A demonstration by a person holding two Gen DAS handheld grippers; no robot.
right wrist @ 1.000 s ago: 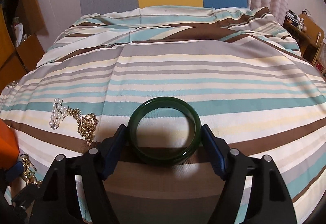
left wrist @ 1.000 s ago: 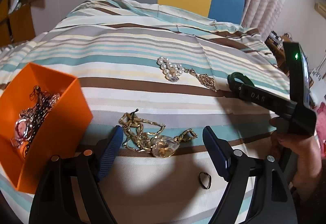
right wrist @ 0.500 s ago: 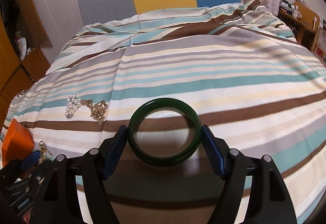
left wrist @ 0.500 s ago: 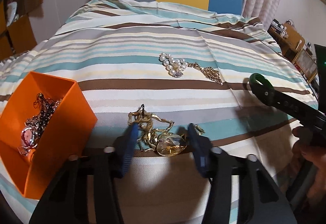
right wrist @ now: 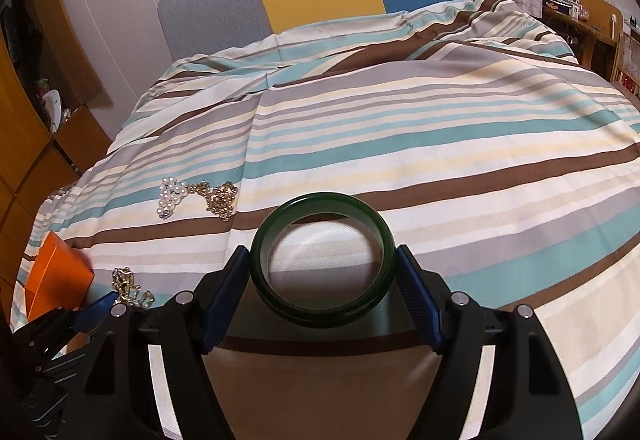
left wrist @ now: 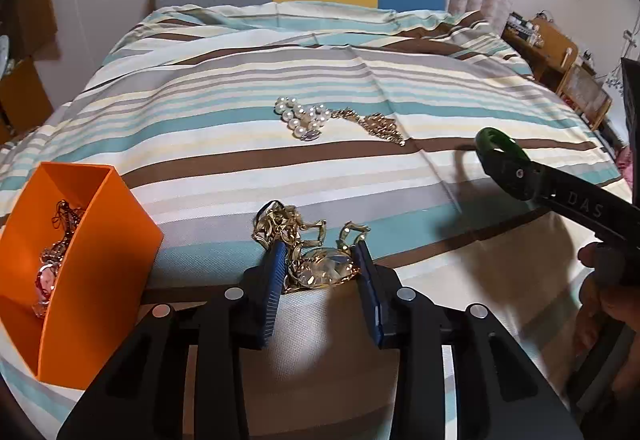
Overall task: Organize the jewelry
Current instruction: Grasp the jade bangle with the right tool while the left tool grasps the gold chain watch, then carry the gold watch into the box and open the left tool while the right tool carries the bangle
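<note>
Only left view: orange box (left wrist: 100,260) contents | left tongs (left wrist: 322,272) pinching gold necklace (left wrist: 316,260) | right tongs (right wrist: 324,280) pinching green bangle (right wrist: 320,314)

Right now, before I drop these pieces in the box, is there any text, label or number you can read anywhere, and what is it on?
"DAS" in pale letters on the black body of the right gripper, seen from the left wrist view; any further letters are cut off by the picture's edge.
No readable text on the orange box, the green bangle, the gold chain necklace or the bedding.
Items on the far wooden furniture: too small to read.
</note>
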